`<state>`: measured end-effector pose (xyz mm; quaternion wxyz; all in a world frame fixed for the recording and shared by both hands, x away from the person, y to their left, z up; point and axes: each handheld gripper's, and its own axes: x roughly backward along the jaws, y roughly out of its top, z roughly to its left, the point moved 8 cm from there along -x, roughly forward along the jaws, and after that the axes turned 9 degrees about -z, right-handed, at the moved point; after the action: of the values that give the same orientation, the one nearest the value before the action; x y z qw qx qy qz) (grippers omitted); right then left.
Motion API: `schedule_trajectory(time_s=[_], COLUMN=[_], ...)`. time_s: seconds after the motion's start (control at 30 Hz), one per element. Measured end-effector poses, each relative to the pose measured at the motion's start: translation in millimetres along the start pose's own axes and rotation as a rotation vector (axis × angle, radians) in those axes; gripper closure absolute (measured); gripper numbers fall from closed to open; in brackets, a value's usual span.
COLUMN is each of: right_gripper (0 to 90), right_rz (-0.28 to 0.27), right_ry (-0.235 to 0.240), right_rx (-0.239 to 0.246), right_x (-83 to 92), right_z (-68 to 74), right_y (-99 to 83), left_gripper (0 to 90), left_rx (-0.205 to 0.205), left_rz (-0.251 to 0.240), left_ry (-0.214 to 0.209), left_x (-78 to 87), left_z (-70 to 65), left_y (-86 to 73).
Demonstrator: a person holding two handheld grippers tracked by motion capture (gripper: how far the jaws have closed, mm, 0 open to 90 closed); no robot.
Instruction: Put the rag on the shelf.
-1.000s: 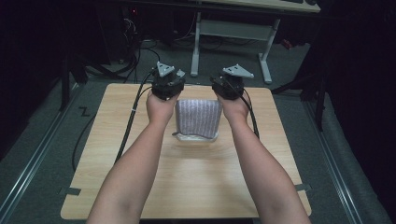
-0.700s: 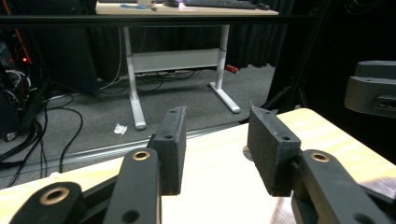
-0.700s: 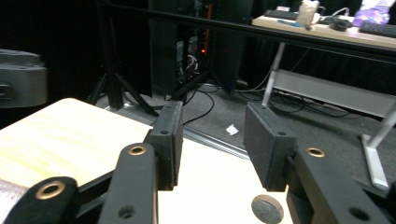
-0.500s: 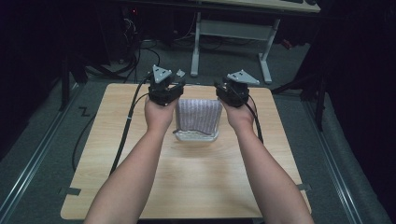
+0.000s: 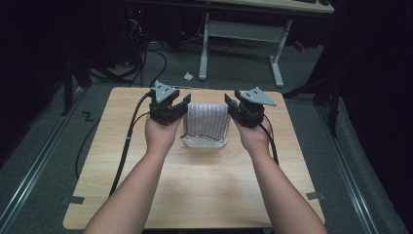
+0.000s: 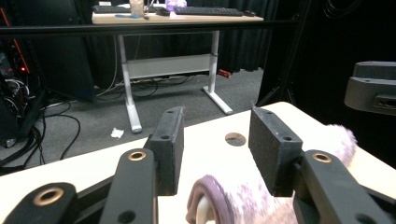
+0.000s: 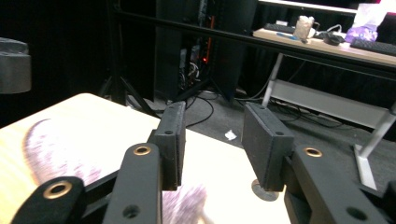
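Purple-white knitted cloth (image 5: 207, 122) draped over a clear tub (image 5: 204, 142) — 2 grippers, left (image 5: 176, 108) and right (image 5: 235, 108), flanking it, jaws apart, gripping nothing.

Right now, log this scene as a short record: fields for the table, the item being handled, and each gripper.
table: light wooden top, floor and a desk frame beyond it
item: purple-white knitted cloth draped over a clear container, mid-table
left gripper: at the cloth's left edge, jaws open and just been opening, cloth edge low between them, pads not pressing
right gripper: at the cloth's right edge, jaws open, just been opening
contact: cannot tell
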<state>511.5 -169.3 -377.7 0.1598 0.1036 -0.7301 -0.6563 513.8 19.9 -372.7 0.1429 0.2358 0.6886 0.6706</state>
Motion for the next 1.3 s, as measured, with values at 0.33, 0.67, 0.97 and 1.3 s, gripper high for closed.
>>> schedule_trajectory(time_s=[0.33,0.67,0.97,1.3], right_gripper=[54.8,55.7,53.2,46.7], right_rz=[-0.002,0.064,0.142,0.257], right_ry=[0.006,0.033,0.060,0.087], right_rx=[0.034,0.040,0.025,0.005], right_x=[22.2,27.6,37.9,59.1], right_z=[1.5,6.0,12.5,20.9], right_y=[-4.7,-34.0,-79.4,-138.1], left_gripper=[51.6,50.8,47.9,45.6], left_rx=[-0.006,0.035,0.030,-0.004], left_rz=[0.019,0.061,0.152,0.284], left_ry=[-0.004,-0.026,-0.069,-0.178], left_x=[17.1,27.4,30.9,66.9], left_z=[6.9,17.0,9.7,-2.8], left_y=[-11.1,-48.7,-99.7,-179.4])
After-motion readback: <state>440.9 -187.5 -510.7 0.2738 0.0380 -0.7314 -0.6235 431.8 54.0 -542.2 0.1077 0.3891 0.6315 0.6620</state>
